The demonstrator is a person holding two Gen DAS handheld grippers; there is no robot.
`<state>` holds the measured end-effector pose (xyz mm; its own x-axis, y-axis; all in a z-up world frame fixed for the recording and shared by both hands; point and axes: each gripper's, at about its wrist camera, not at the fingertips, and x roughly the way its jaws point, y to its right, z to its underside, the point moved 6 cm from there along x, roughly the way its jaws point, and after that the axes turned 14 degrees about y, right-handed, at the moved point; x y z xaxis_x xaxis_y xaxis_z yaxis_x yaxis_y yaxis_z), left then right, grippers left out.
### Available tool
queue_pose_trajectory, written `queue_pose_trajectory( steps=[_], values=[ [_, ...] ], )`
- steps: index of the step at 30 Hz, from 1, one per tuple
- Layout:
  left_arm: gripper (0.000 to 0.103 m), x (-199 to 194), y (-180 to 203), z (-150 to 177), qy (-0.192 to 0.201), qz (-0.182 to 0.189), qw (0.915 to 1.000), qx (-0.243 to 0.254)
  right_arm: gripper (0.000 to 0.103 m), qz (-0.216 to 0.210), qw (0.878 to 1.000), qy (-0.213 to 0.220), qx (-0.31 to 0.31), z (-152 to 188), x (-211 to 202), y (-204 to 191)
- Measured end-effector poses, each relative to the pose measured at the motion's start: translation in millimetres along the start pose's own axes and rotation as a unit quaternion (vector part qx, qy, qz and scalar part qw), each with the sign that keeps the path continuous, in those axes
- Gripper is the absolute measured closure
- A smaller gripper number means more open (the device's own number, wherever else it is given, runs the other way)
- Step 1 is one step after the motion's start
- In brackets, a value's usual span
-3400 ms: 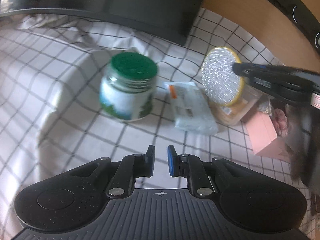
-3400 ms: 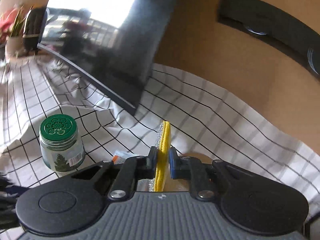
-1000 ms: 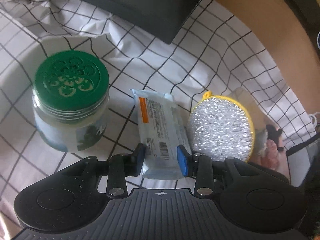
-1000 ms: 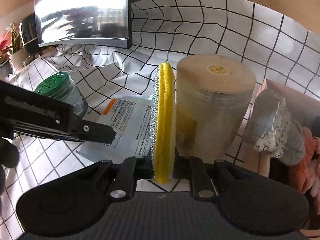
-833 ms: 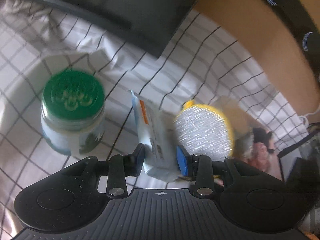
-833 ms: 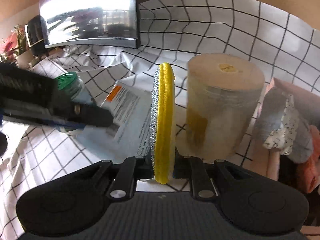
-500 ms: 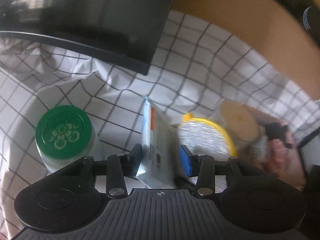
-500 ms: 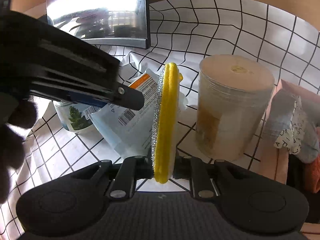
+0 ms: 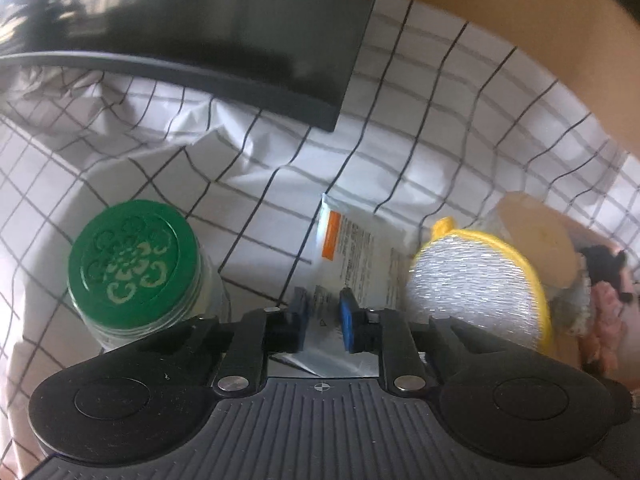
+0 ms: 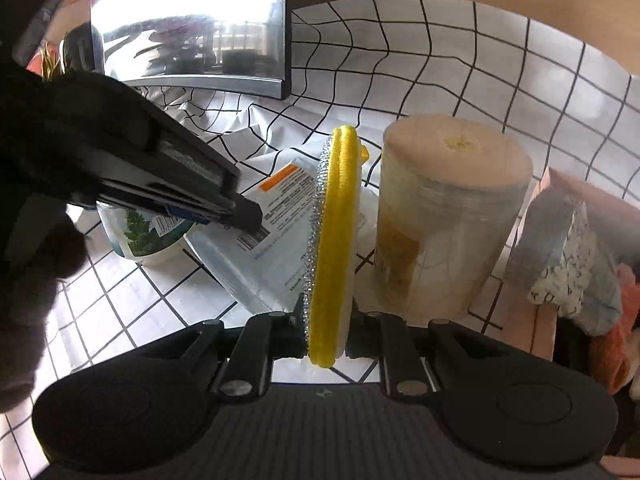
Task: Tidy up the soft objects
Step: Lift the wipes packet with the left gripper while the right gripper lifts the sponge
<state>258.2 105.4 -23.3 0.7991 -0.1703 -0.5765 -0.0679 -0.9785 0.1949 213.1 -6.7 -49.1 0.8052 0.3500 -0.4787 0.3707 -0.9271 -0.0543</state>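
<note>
A pale blue wipes packet with an orange label sits between the blue pads of my left gripper. Its jaws are closing and the pads press on the packet's near end. In the right wrist view the packet hangs tilted above the cloth from the left gripper. My right gripper is shut on a round scrub pad, yellow with a silver face, held on edge. The scrub pad stands just right of the packet.
A green-lidded jar stands to the left on the checked cloth. A clear canister with a tan lid is right of the scrub pad. Further right, a pink box holds soft cloths. A dark monitor stands behind.
The left jaws, wide around the packet a second ago, have narrowed onto it. The packet has come up off the cloth and tilted. The right gripper keeps the scrub pad still.
</note>
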Motion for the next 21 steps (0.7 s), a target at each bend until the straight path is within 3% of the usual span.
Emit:
queue_pose_trajectory(
  steps=[4,9,15,18,21],
  values=[
    [0.090,-23,3,-6,0.028,0.039,0.9988,-0.005,0.088,-0.016,0.999,0.015,-0.024,-16,-9,-13],
    [0.091,-41,7,-8,0.048,0.038,0.9978,0.026,0.088,-0.012,0.999,0.019,-0.040,-32,-14,-25],
    [0.090,-34,13,-6,0.048,0.064,0.9967,0.013,0.088,0.042,0.997,-0.026,-0.059,-13,-1,-13],
    [0.084,-29,20,-7,0.048,0.095,0.9943,0.007,0.088,0.037,0.998,-0.032,-0.041,-5,3,-5],
    [0.077,-26,27,-7,0.043,0.103,0.9934,0.026,0.088,0.035,0.998,-0.026,-0.040,-4,3,-1]
  ],
)
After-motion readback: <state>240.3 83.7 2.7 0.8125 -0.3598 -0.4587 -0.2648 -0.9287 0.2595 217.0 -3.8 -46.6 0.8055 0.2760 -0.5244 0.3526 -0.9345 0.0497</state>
